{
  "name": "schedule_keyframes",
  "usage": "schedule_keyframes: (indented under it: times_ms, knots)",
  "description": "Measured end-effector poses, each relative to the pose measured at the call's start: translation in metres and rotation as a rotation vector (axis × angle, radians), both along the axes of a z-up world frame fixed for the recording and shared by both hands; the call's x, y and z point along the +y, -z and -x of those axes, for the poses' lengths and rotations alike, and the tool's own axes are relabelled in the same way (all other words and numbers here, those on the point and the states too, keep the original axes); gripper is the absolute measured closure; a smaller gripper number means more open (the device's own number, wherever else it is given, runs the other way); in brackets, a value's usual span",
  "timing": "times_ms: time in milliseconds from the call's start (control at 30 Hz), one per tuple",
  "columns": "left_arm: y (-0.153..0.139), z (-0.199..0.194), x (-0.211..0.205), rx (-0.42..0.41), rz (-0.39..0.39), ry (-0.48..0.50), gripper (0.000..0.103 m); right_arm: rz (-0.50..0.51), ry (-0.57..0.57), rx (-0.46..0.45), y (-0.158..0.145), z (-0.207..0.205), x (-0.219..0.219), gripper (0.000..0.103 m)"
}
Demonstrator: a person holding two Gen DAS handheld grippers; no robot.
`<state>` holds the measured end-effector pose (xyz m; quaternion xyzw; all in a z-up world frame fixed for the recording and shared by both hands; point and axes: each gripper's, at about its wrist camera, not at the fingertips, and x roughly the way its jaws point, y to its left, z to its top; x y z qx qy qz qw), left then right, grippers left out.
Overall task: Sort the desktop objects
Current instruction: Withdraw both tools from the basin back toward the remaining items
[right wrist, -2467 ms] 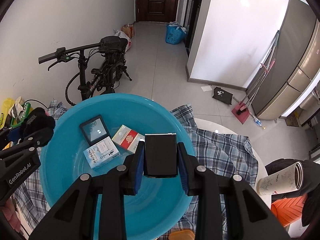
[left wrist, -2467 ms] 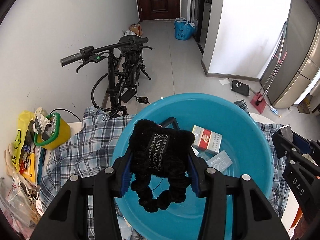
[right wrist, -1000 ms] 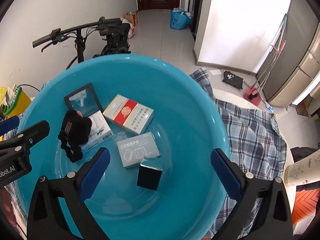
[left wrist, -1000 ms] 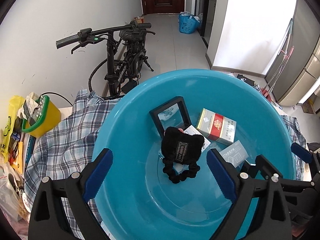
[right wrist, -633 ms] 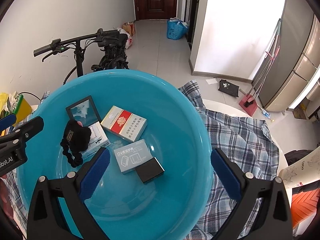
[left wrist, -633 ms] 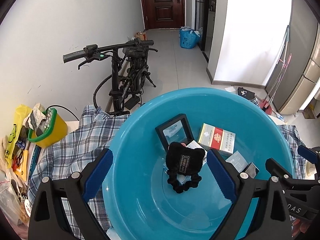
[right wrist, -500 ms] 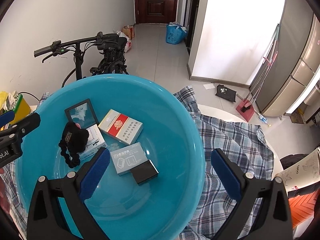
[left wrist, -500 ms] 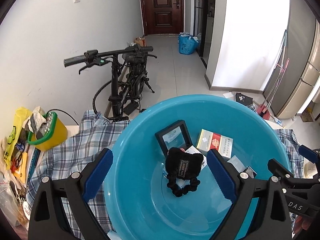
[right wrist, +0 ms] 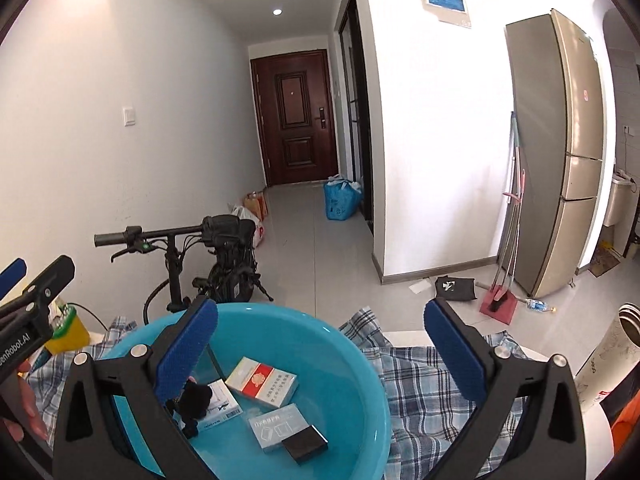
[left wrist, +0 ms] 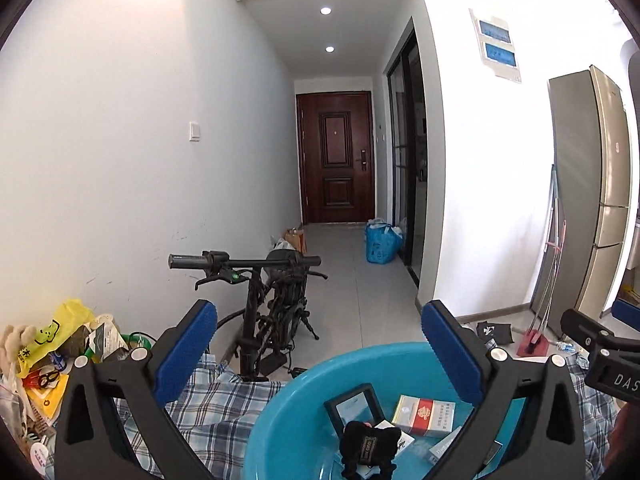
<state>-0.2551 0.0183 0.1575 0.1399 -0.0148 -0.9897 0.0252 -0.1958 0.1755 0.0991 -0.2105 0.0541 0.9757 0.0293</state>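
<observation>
Both my left tongs point(left wrist: 318, 354) and right tongs point(right wrist: 320, 354) gape empty above the round blue plastic basin point(right wrist: 352, 364), where the soft black fabric scrunchie point(left wrist: 370, 446) lies, light and squashy, best pinched across its middle.

The bowl point(right wrist: 360, 360) is bright blue. The cloth point(right wrist: 420, 392) under it has blue and white checks. One box point(right wrist: 262, 381) is red and white. The fluffy hair tie point(left wrist: 370, 446) is black. The fingers point(right wrist: 186, 352) have blue pads.

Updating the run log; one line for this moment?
left hand-held gripper: open | right hand-held gripper: open | basin: scrunchie, boxes inside
</observation>
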Motion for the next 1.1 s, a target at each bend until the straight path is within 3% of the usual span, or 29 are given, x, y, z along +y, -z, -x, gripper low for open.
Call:
schedule_keyframes:
  times_ms: [167,400,600,733,900,967,1100]
  knots:
    - [-0.011,-0.016,0.0,0.045,-0.025,0.015,0.0,-0.068,0.02,0.107,-0.013,-0.012,-0.008,0.0]
    - [-0.024,-0.032,-0.007,0.083,-0.113,0.092,0.0,-0.121,-0.022,0.14,-0.018,-0.022,-0.021,0.0]
    - [-0.032,-0.05,-0.009,0.129,-0.071,0.074,0.0,-0.017,0.016,0.119,-0.03,-0.031,-0.007,0.0]
    - [-0.034,-0.061,-0.019,0.105,-0.145,0.114,0.0,-0.039,0.0,0.106,-0.033,-0.038,-0.001,0.0]
    - [-0.039,-0.093,-0.009,0.145,0.004,0.158,0.0,-0.026,-0.066,0.121,-0.04,-0.064,0.006,0.0]
    - [-0.043,-0.108,-0.008,0.15,0.018,0.163,0.0,-0.048,-0.071,0.13,-0.042,-0.078,0.006,0.0]
    - [-0.056,-0.137,-0.022,0.13,-0.105,0.182,0.0,-0.043,-0.083,0.149,-0.045,-0.103,0.009,0.0]
